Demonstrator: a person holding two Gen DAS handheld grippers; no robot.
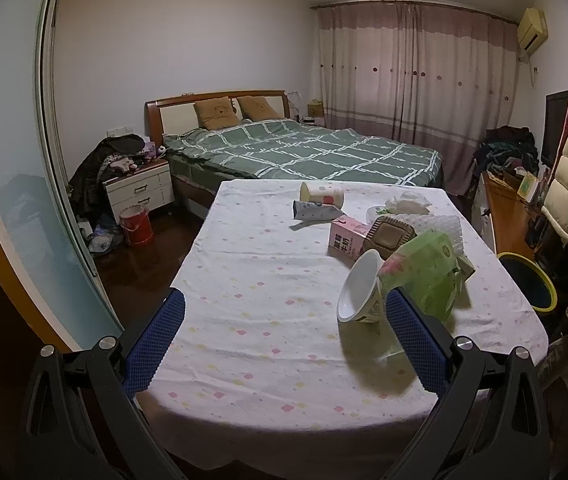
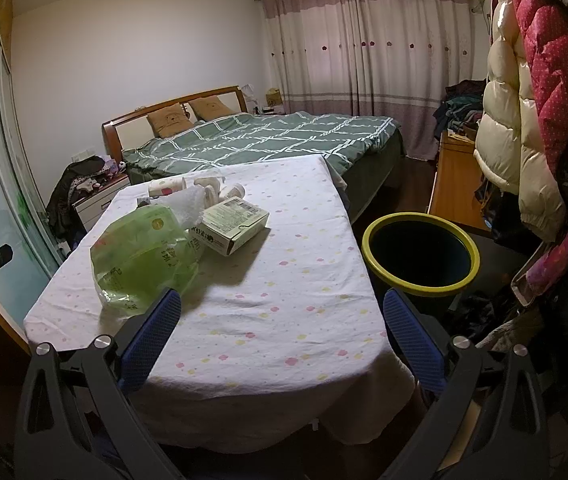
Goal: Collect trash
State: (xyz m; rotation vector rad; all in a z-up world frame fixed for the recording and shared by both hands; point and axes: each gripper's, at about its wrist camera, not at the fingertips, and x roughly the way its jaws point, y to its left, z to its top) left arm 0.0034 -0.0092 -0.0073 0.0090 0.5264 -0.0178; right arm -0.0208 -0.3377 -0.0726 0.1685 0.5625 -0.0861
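Trash lies on a table with a dotted white cloth (image 1: 251, 280): a white paper bowl (image 1: 358, 294) on its side, a green plastic bag (image 1: 430, 268), a pink milk carton (image 1: 346, 238), a brown plastic tray (image 1: 388, 234), a paper cup (image 1: 322, 193) and a grey wrapper (image 1: 314, 212). In the right wrist view the green bag (image 2: 143, 260) lies beside a cardboard box (image 2: 233, 224). A dark bin with a yellow-green rim (image 2: 420, 256) stands right of the table. My left gripper (image 1: 284, 340) is open and empty, near the bowl. My right gripper (image 2: 281, 336) is open and empty above the table's near edge.
A bed with a green checked cover (image 1: 304, 152) stands behind the table. A white nightstand (image 1: 139, 190) and a red bucket (image 1: 135, 226) are at the left. A wooden desk (image 2: 450, 184) and hanging jackets (image 2: 524, 120) are at the right, close to the bin.
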